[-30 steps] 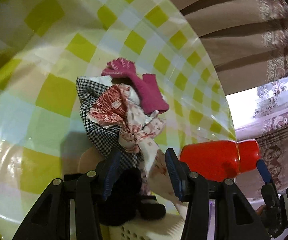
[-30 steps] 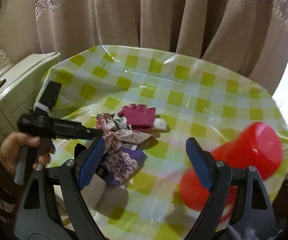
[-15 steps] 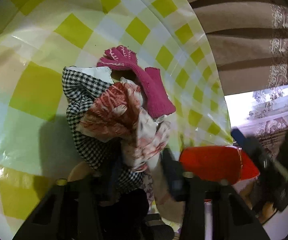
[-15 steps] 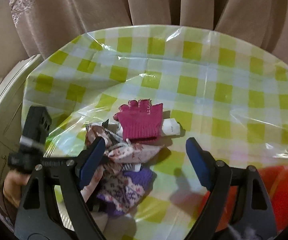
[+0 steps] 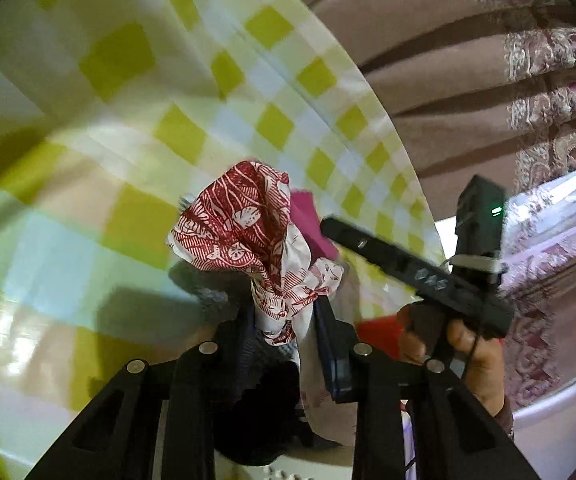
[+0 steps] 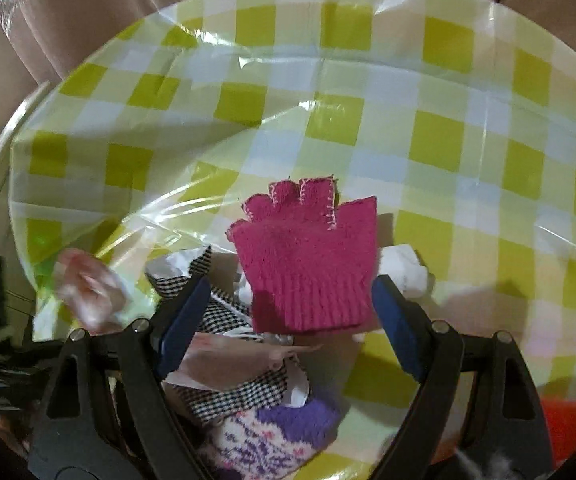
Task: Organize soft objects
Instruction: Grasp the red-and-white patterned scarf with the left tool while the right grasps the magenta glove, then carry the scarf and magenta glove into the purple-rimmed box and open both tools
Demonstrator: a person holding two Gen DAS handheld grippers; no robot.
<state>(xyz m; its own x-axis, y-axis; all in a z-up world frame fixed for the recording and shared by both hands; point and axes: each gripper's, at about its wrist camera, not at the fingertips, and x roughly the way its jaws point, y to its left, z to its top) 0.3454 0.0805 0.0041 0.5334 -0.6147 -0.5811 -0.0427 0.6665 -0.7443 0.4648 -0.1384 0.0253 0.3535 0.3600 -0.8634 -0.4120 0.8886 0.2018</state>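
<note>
Left tool (image 5: 288, 316) tilts downward, its jaws closing on one red-and-white patterned cloth (image 5: 248, 232) bunched between them, lifted above the bench (image 5: 128, 60). Right tool (image 6: 288, 308) points steeply down, spread wide and gripping nothing, straddling one pink glove (image 6: 307, 264) atop the pile, beside one checked cloth (image 6: 224, 312) and one purple sock (image 6: 276, 436).

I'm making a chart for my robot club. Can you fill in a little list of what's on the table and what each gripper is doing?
table: green checked cloth
pile: pink glove, checked cloth, purple sock
left gripper: jaws closing, red patterned cloth between them
right gripper: open, either side of the pink glove's cuff, not gripping
also there: red container at the edge
</note>
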